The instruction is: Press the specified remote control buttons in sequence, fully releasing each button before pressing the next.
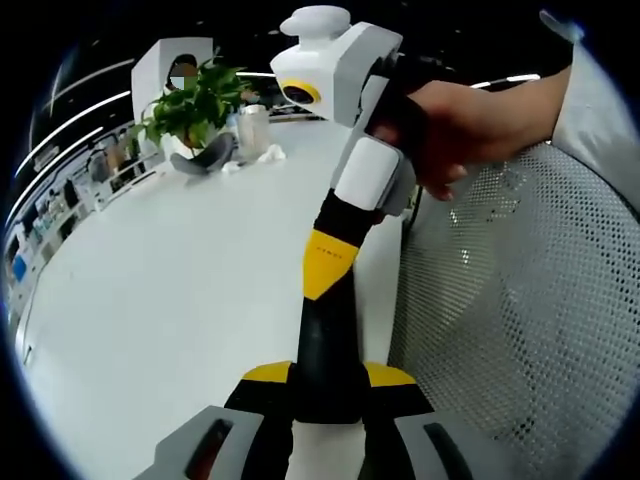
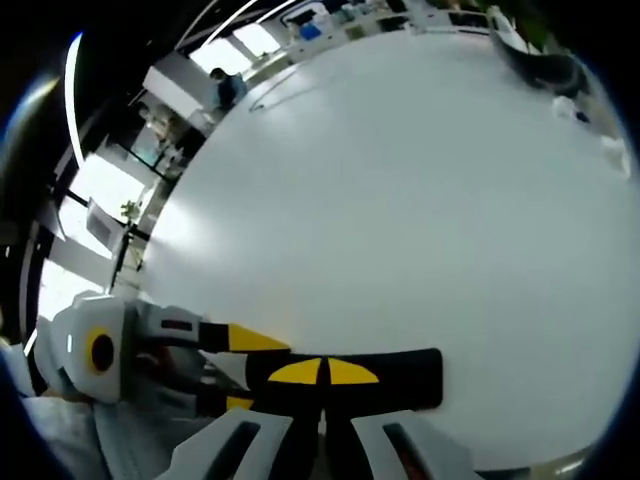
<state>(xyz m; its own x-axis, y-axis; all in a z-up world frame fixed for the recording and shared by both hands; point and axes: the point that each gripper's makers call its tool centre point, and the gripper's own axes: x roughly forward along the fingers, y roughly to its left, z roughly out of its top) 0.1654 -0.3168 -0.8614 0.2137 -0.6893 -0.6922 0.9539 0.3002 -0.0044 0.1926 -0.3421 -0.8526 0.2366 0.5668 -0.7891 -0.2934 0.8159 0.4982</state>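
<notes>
Left gripper (image 1: 327,390) clenching black remote control (image 1: 325,340).
Left gripper view: potted plant (image 1: 195,105) at eleven o'clock. Right gripper view: closed right gripper (image 2: 325,375) touches remote control at six.

No readable text, label, brand, number or sign anywhere in either view.
</notes>
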